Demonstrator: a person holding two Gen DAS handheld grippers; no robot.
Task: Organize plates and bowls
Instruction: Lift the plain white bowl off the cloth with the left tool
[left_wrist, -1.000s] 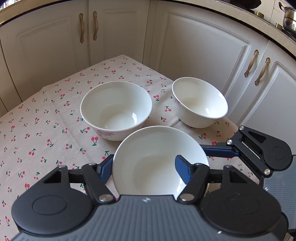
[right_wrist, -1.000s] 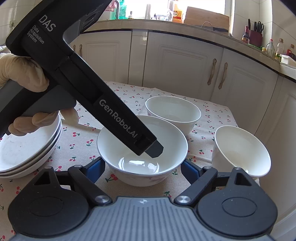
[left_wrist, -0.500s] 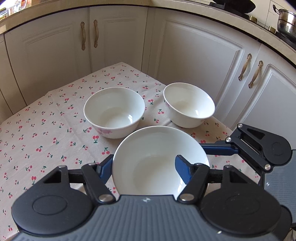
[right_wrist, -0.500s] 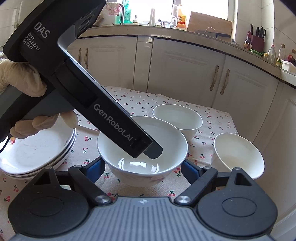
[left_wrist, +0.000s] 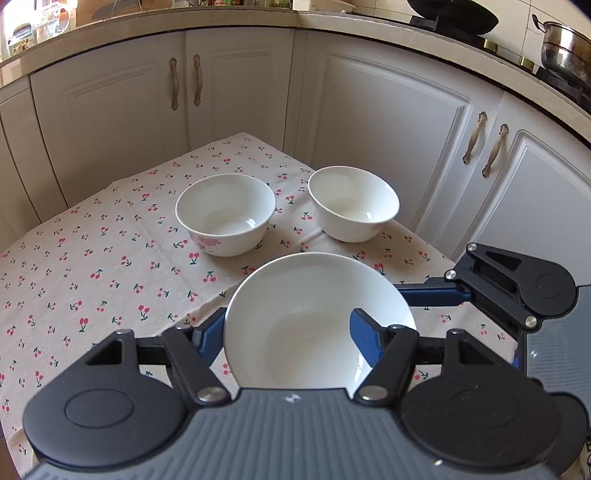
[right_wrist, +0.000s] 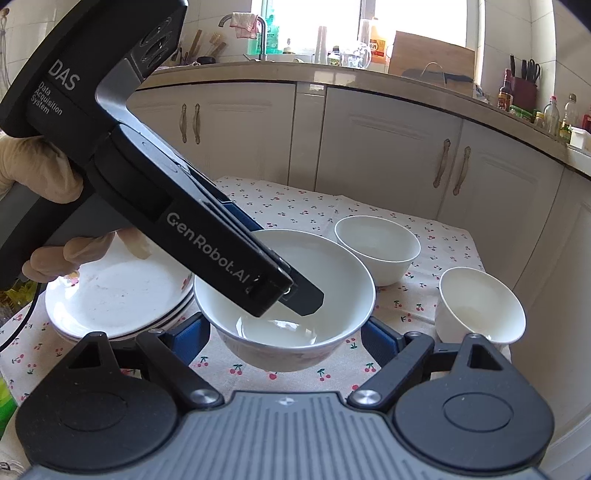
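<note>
A white bowl (left_wrist: 306, 325) hangs above the cherry-print tablecloth (left_wrist: 92, 277), held by both grippers. My left gripper (left_wrist: 288, 328) is shut on the bowl's wall, one finger inside and one outside the rim. In the right wrist view that bowl (right_wrist: 332, 280) sits between the blue fingers (right_wrist: 376, 332) of my right gripper (right_wrist: 284, 336), which is shut on its sides. Two more white bowls stand on the cloth beyond: one with a pink flower (left_wrist: 225, 214) and a plain one (left_wrist: 352, 203). A stack of white plates (right_wrist: 110, 299) lies at the left.
White kitchen cabinets (left_wrist: 388, 129) close off the table's far and right sides. A gloved hand (right_wrist: 37, 173) holds the left gripper's handle above the plates. The table's right edge runs just past the plain bowl (right_wrist: 480, 306).
Both grippers have risen and drawn back together with the bowl held between them. The two bowls on the cloth now look smaller and farther off.
</note>
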